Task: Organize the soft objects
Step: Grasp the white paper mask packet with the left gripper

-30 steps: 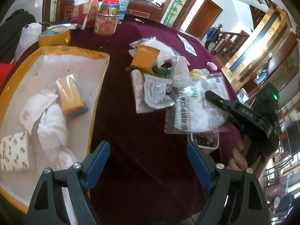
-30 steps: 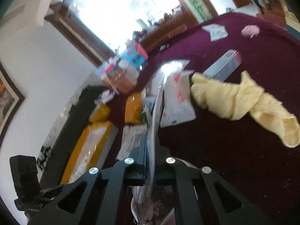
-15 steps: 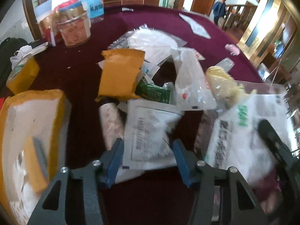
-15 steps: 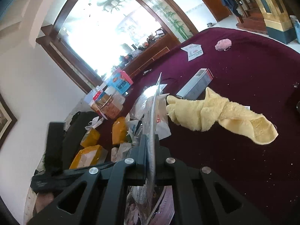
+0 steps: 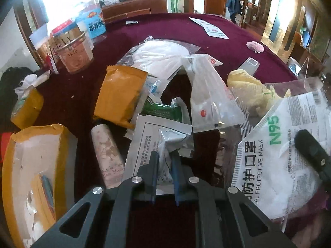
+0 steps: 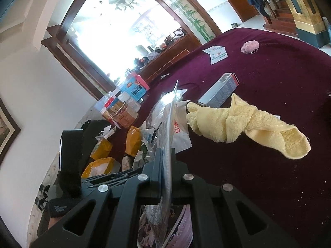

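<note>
My left gripper (image 5: 164, 161) points down at the pile on the maroon table. Its jaws are closing, and the crumpled near edge of a white printed packet (image 5: 144, 142) is pinched between the blue pads. My right gripper (image 6: 166, 155) is shut on a clear bag holding an N95 mask (image 5: 275, 157). That mask bag (image 6: 168, 124) shows edge-on in the right wrist view. A yellow towel (image 6: 238, 124) lies twisted on the cloth to the right. An orange pouch (image 5: 120, 95) rests in the pile. At the left stands a yellow-taped tray (image 5: 35, 129) with soft items inside.
A pink patterned tube (image 5: 105, 150) lies just left of the packet. Beyond the pile are a jar (image 5: 72, 51) and a blue box (image 5: 93, 24). A grey carton (image 6: 219, 91) and a pink puff (image 6: 249, 47) lie farther out. A person stands by the stairs in the background.
The left gripper swung from beside the tray over to the pile, dropped lower, and its wide-open jaws closed around the white packet's edge. The right gripper kept the mask bag clamped.
</note>
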`<state>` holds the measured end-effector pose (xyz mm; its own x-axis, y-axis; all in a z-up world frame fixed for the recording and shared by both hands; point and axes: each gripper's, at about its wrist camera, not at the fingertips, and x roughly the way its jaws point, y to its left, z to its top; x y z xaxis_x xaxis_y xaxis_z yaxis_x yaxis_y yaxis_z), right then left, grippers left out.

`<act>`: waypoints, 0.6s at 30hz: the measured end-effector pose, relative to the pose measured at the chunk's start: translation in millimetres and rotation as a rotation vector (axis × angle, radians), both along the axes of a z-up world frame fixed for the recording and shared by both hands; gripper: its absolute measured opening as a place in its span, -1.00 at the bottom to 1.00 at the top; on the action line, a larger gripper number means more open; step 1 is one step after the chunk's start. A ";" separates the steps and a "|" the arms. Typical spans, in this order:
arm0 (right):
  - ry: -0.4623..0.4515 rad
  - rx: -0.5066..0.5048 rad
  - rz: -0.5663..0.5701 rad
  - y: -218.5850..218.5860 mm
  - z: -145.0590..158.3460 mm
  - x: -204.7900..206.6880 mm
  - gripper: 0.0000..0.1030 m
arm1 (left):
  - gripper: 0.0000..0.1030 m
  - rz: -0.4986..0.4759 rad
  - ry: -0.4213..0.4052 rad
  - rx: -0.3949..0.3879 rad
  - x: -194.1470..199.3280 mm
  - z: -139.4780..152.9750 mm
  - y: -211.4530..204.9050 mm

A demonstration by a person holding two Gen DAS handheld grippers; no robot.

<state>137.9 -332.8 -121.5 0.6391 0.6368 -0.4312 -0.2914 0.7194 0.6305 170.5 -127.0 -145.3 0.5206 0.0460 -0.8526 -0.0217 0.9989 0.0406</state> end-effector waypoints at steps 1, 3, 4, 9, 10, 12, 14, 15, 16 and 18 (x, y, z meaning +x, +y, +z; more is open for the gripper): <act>0.001 0.001 0.000 -0.7 -0.2 -0.2 -0.91 | -0.79 0.004 -0.008 0.004 -1.1 0.2 -0.8; -0.007 0.004 0.005 -0.7 0.4 -0.5 -0.91 | -0.79 0.022 -0.016 -0.017 -2.1 0.3 0.4; -0.009 0.005 0.005 -1.0 0.3 -0.9 -0.91 | -0.80 0.041 -0.019 -0.051 -3.1 1.0 4.7; -0.017 -0.030 -0.016 3.2 0.9 -2.2 -0.90 | -0.80 0.133 -0.055 -0.212 -12.7 -0.5 25.8; -0.029 -0.026 -0.025 1.8 2.4 -4.2 -0.90 | -0.80 0.131 -0.050 -0.206 -12.0 1.0 25.2; -0.040 -0.044 -0.067 -0.7 4.0 -4.8 -0.89 | -0.80 0.154 -0.049 -0.224 -12.9 0.4 30.8; -0.016 -0.026 -0.033 0.7 0.6 0.5 -0.89 | -0.81 0.109 -0.053 -0.206 -18.9 0.2 30.9; -0.018 -0.020 -0.026 0.1 0.6 0.4 -0.89 | -0.81 0.118 -0.049 -0.232 -21.6 0.7 37.1; -0.021 -0.018 -0.023 -0.1 1.1 -0.5 -0.89 | -0.81 0.111 -0.044 -0.255 -23.9 1.1 40.4; -0.035 -0.020 -0.022 0.4 2.8 -4.1 -0.89 | -0.81 0.113 -0.060 -0.330 -30.3 6.9 53.2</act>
<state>133.9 -332.4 -118.7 0.6678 0.6142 -0.4205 -0.2973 0.7380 0.6057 140.2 -73.8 -138.4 0.5772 -0.1669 -0.7994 -0.1253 0.9492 -0.2886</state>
